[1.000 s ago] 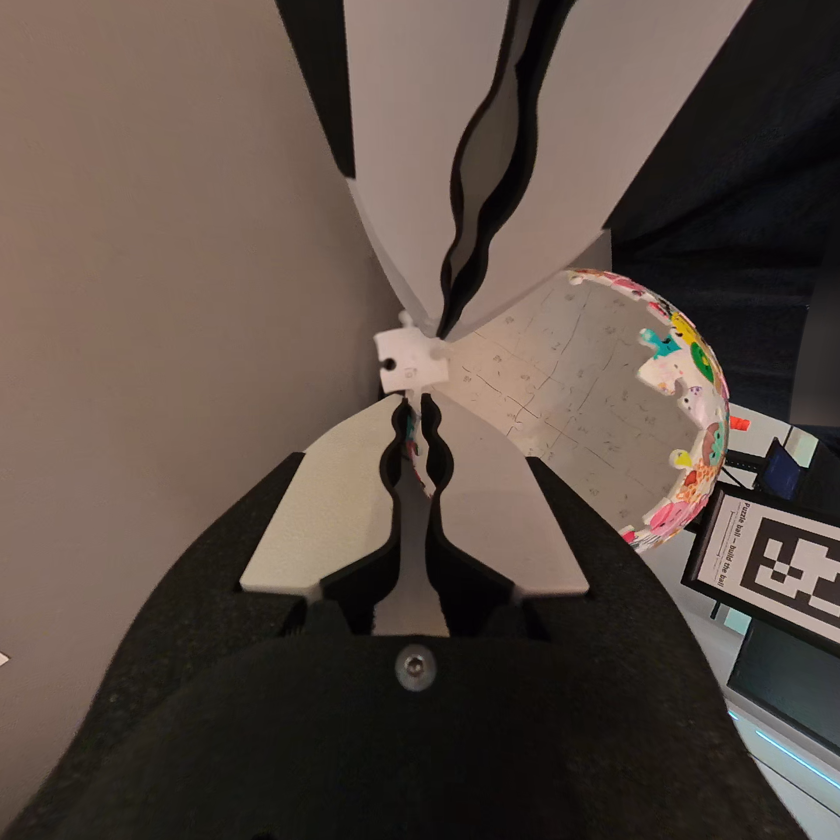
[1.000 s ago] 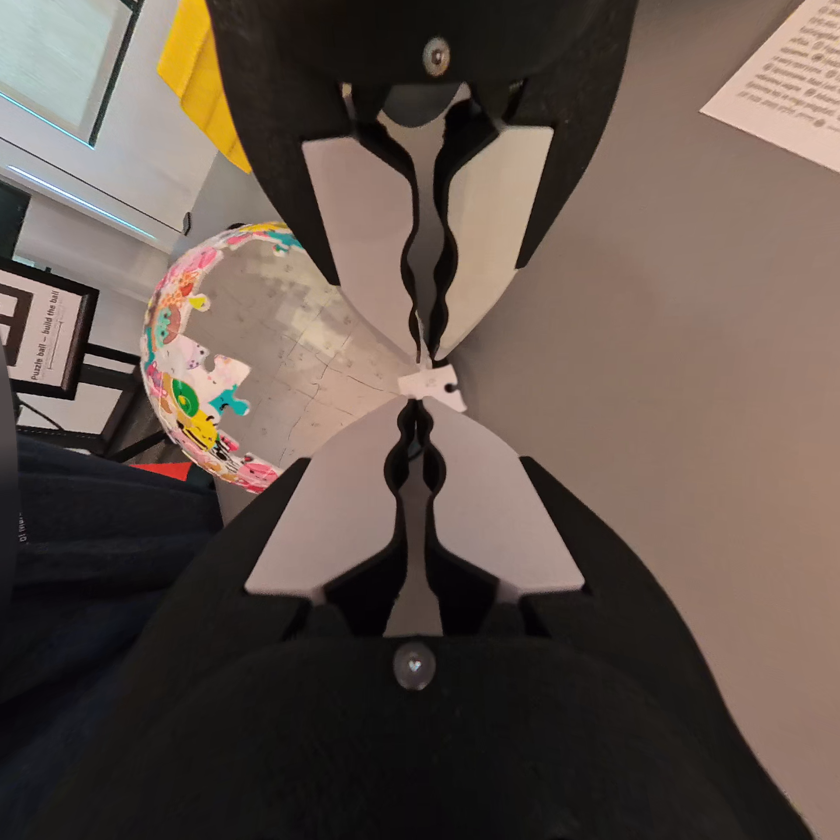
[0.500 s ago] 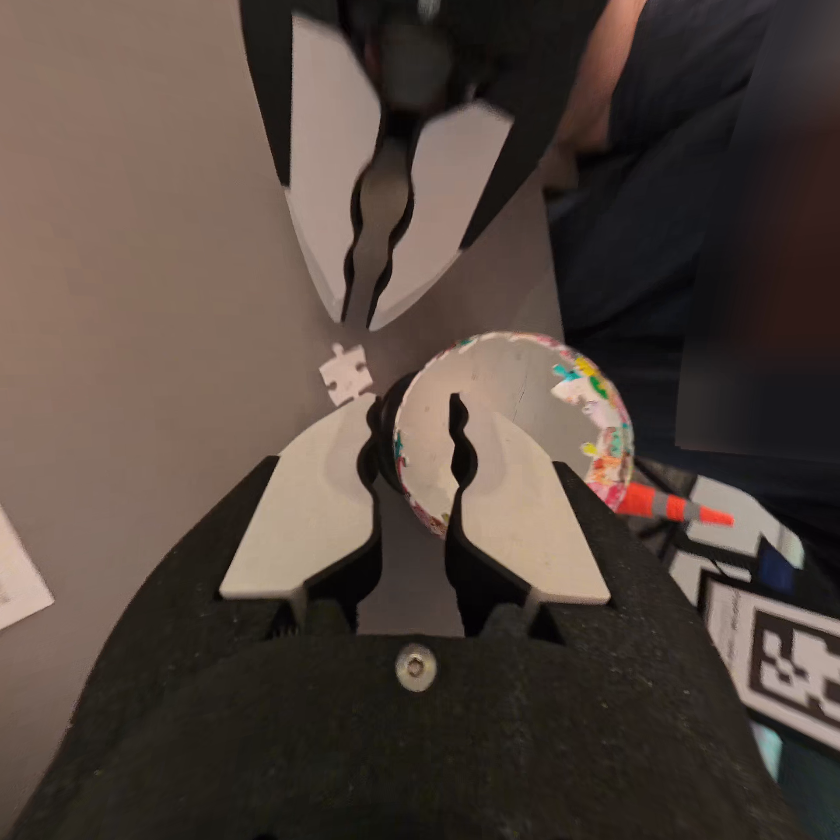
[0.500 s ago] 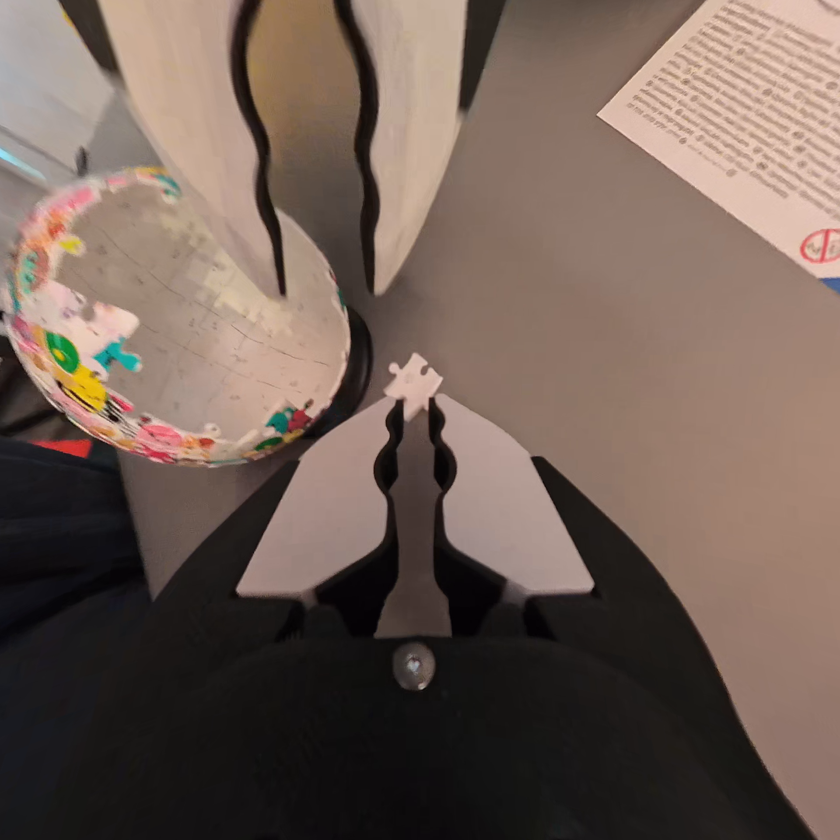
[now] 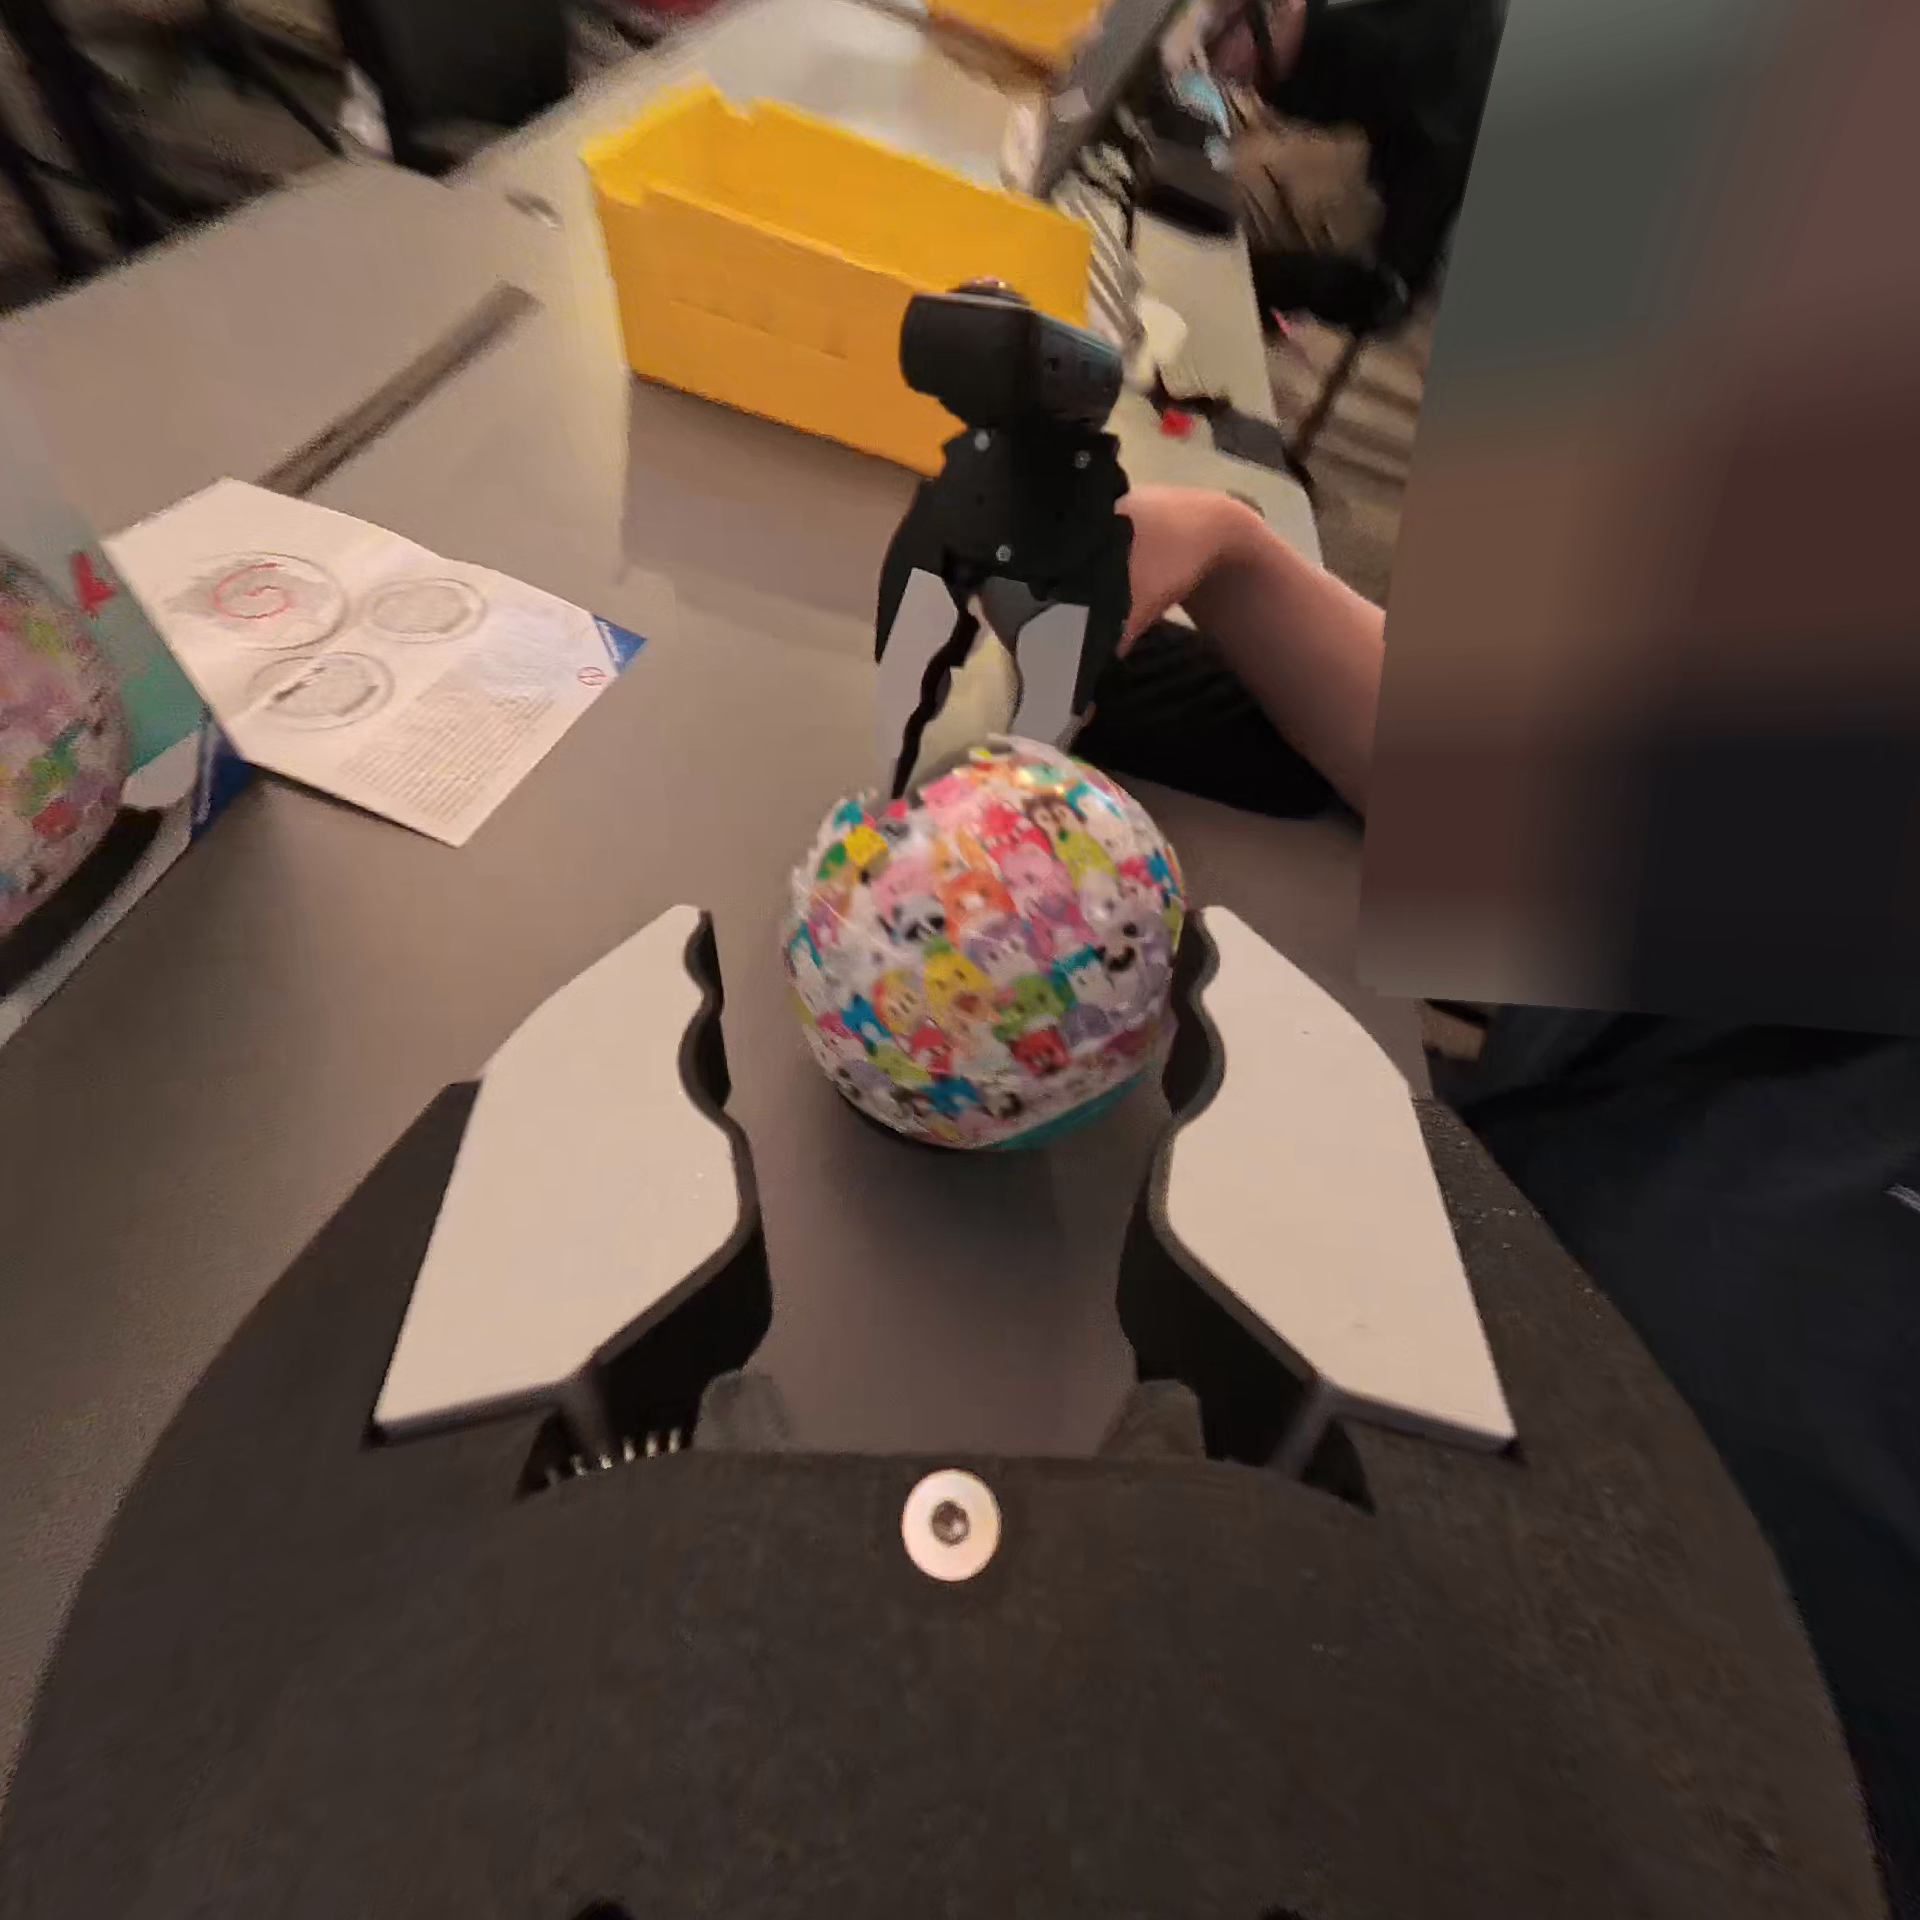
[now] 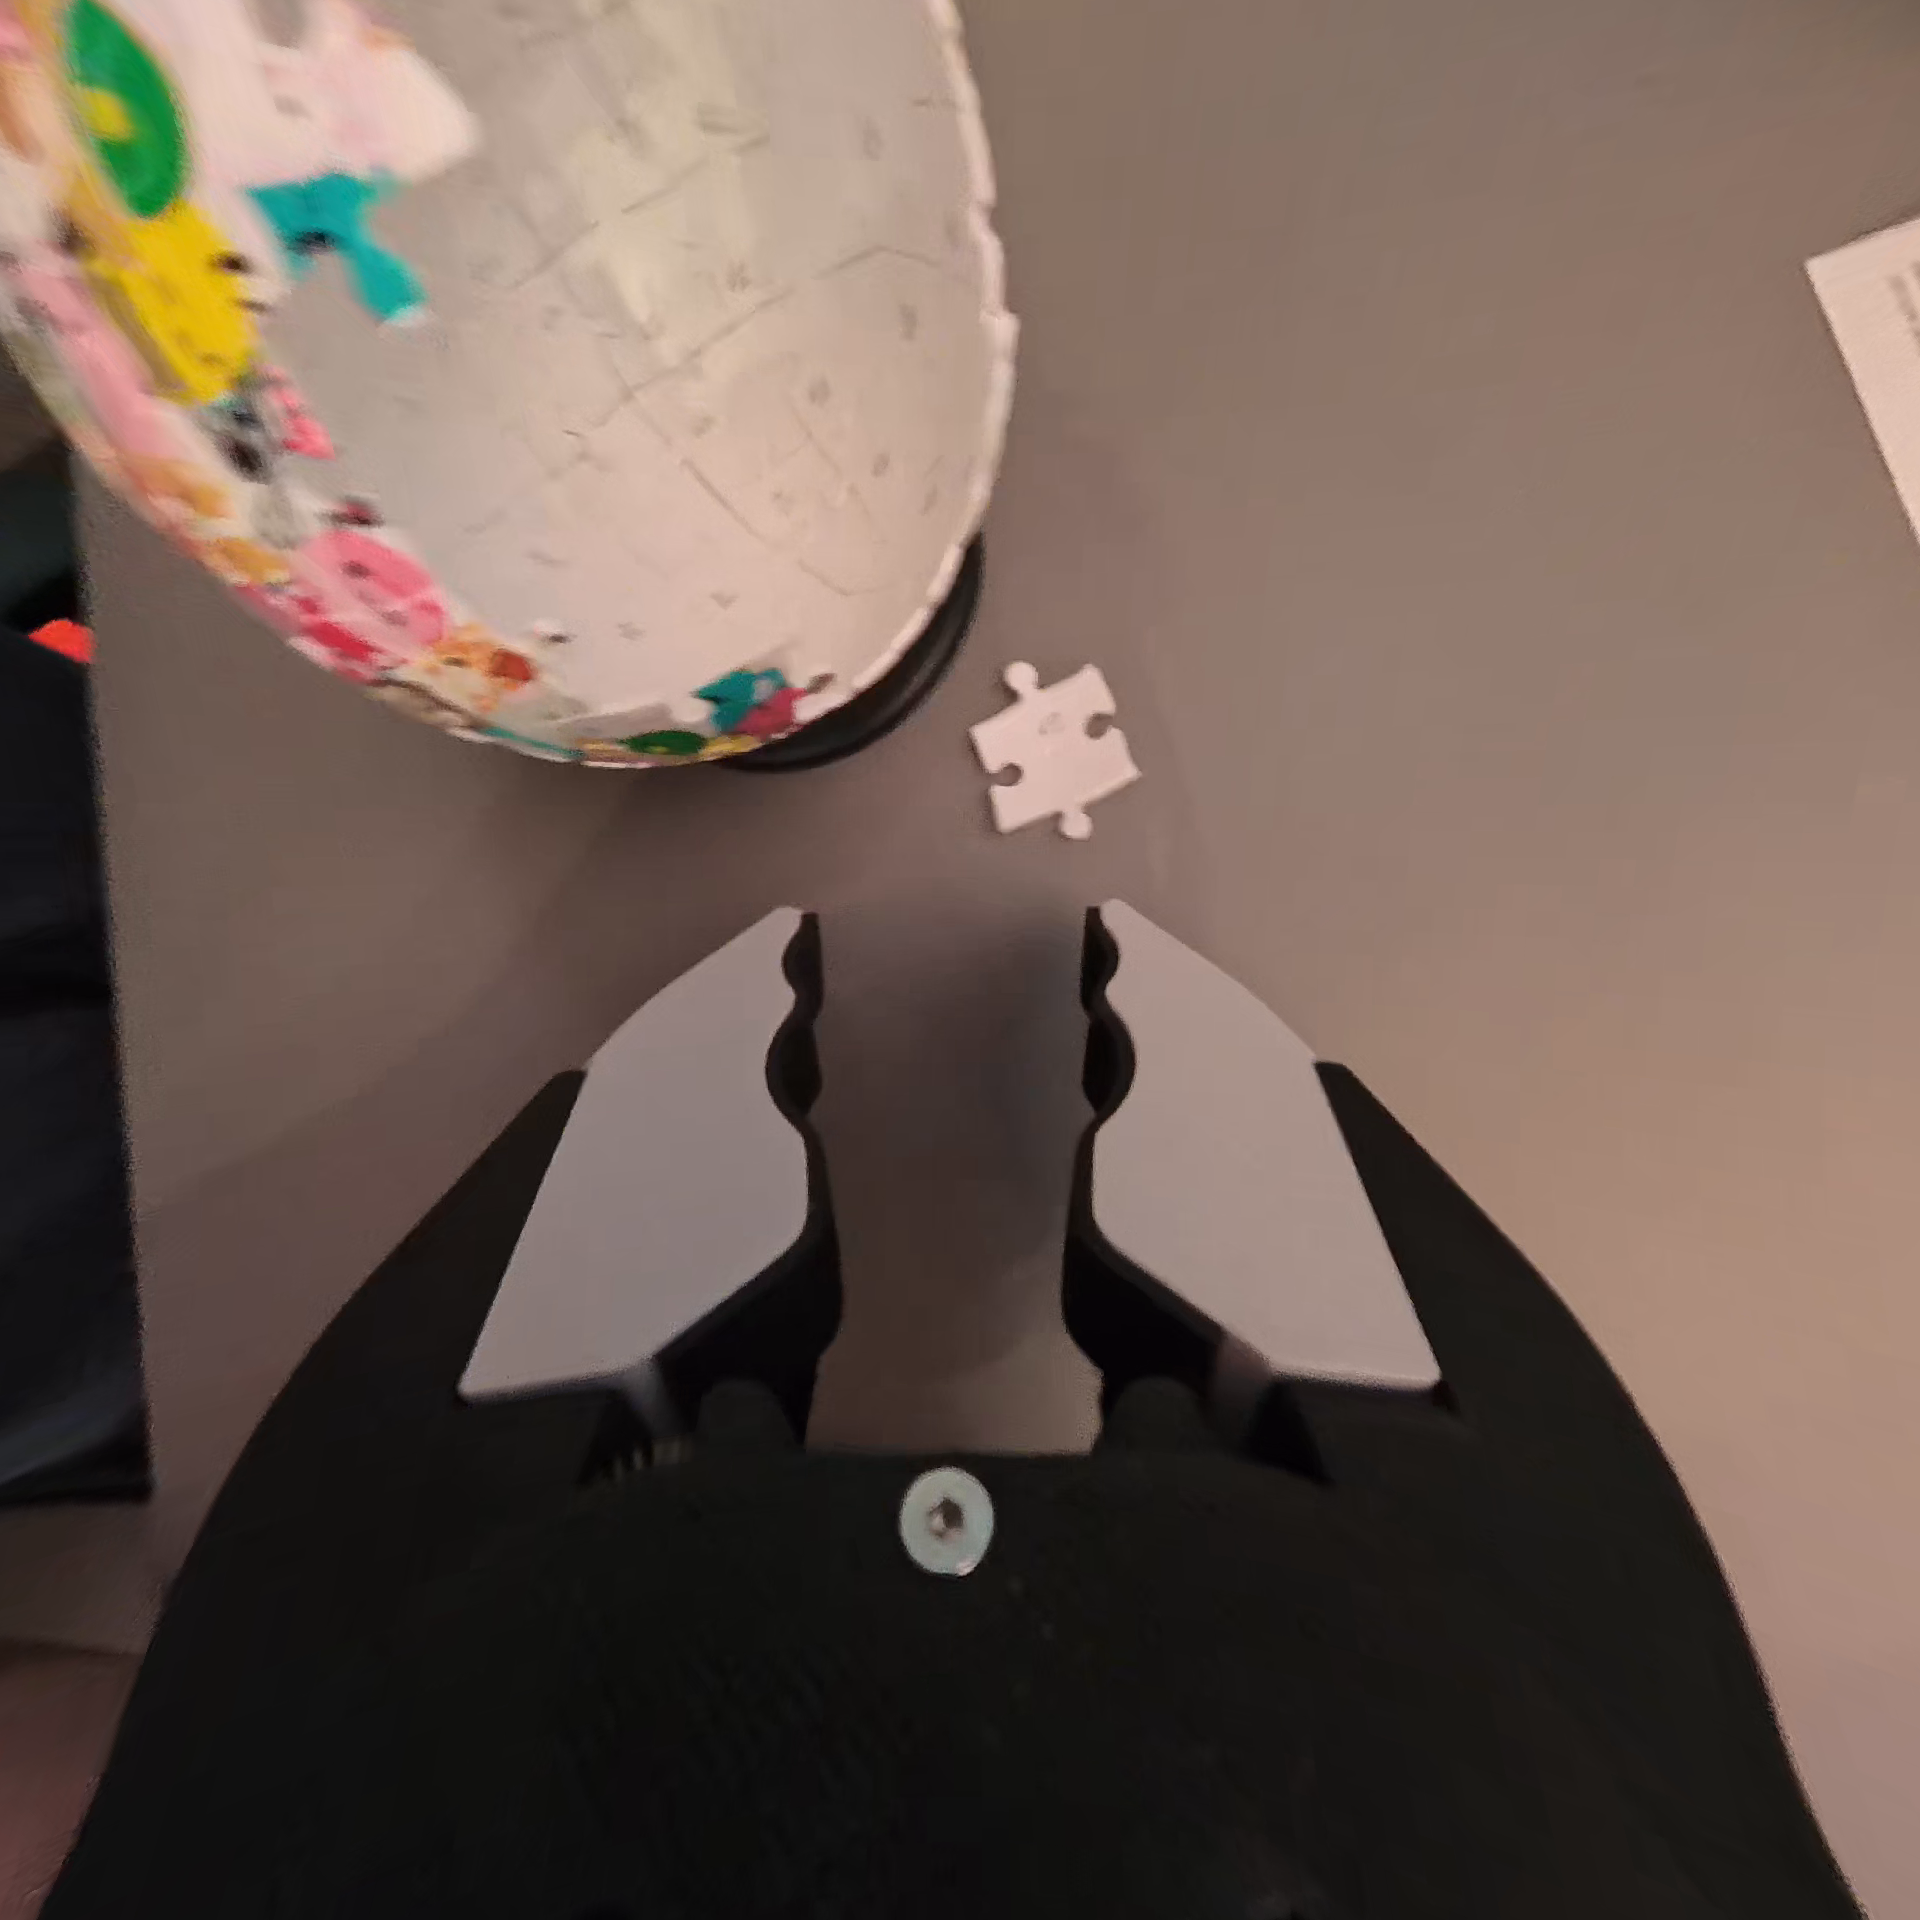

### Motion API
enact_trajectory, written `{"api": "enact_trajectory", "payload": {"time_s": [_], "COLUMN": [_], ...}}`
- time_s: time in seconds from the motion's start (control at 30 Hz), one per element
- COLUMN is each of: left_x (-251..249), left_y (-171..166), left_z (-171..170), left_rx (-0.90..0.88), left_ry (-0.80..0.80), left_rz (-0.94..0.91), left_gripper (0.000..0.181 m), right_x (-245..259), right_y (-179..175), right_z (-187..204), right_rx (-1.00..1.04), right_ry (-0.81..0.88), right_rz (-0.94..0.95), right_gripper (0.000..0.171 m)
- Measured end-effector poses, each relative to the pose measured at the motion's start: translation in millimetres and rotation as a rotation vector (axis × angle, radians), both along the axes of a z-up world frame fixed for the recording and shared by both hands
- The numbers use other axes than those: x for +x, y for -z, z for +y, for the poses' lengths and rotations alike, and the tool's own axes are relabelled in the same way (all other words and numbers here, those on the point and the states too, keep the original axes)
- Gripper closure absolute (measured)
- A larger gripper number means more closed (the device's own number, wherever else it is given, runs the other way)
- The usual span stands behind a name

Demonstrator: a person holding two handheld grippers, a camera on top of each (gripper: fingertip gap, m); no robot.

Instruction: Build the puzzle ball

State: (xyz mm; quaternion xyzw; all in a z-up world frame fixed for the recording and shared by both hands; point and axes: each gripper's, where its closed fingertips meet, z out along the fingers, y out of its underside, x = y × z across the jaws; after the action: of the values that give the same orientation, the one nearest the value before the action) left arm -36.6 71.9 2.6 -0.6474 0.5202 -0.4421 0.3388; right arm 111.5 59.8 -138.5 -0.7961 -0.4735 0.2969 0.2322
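The puzzle ball (image 5: 982, 951) sits on the grey table (image 5: 312, 987), a colourful, half-built shell; from the right wrist view its white hollow inside (image 6: 644, 343) faces the camera and it rests on a dark ring base (image 6: 914, 675). One loose puzzle piece (image 6: 1055, 750) lies white side up on the table just beside that base, apart from the ball.

The left gripper (image 5: 951, 925) has its jaws spread wide, one finger on each side of the ball; whether they touch it I cannot tell. The right gripper (image 6: 951, 914) is also parted, less widely, holding nothing, with the loose piece just ahead of its tips and a little toward the right finger. In the left wrist view that right gripper (image 5: 971, 743) points down over the ball's far top edge.

Farther out lie a printed instruction sheet (image 5: 364, 649), a yellow bin (image 5: 821, 301) and a box (image 5: 73, 717) at the left edge.
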Motion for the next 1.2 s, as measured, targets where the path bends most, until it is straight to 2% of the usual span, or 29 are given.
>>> {"api": "enact_trajectory", "payload": {"time_s": [0.03, 0.13, 0.23, 0.3, 0.33, 0.4, 0.57, 0.77, 0.97, 1.2], "left_x": [-4, -8, -2, 6, 10, 19, 32, 46, 45, 35], "left_y": [8, 44, 70, 82, 89, 97, 94, 100, 94, 93], "left_z": [-10, -35, -42, -41, -42, -44, -39, -36, -30, -28], "left_rx": [0.019, 0.067, 0.164, 0.176, 0.166, 0.146, 0.261, 0.321, 0.348, 0.323], "left_ry": [-0.062, -0.212, -0.348, -0.400, -0.408, -0.414, -0.503, -0.496, -0.463, -0.367], "left_rz": [-0.047, -0.069, -0.058, -0.054, -0.037, -0.023, -0.017, 0.052, 0.051, 0.065], "left_gripper": [0.097, 0.088, 0.082, 0.083, 0.078, 0.069, 0.051, 0.045, 0.064, 0.065], "right_x": [-4, -10, -11, -12, -15, -21, -39, -45, -48, -57], "right_y": [-5, -12, -11, -7, -4, -1, 1, -10, -13, -13], "right_z": [-5, -21, -25, -28, -33, -40, -47, -39, -41, -52], "right_rx": [-0.002, -0.007, -0.002, -0.028, -0.052, -0.076, -0.076, -0.068, -0.076, -0.104], "right_ry": [-0.025, -0.100, -0.101, -0.084, -0.091, -0.110, -0.145, -0.098, -0.097, -0.138], "right_rz": [0.034, 0.072, 0.072, 0.062, 0.061, 0.059, 0.051, 0.119, 0.126, 0.110], "right_gripper": [0.115, 0.113, 0.114, 0.114, 0.115, 0.116, 0.116, 0.117, 0.121, 0.123]}}
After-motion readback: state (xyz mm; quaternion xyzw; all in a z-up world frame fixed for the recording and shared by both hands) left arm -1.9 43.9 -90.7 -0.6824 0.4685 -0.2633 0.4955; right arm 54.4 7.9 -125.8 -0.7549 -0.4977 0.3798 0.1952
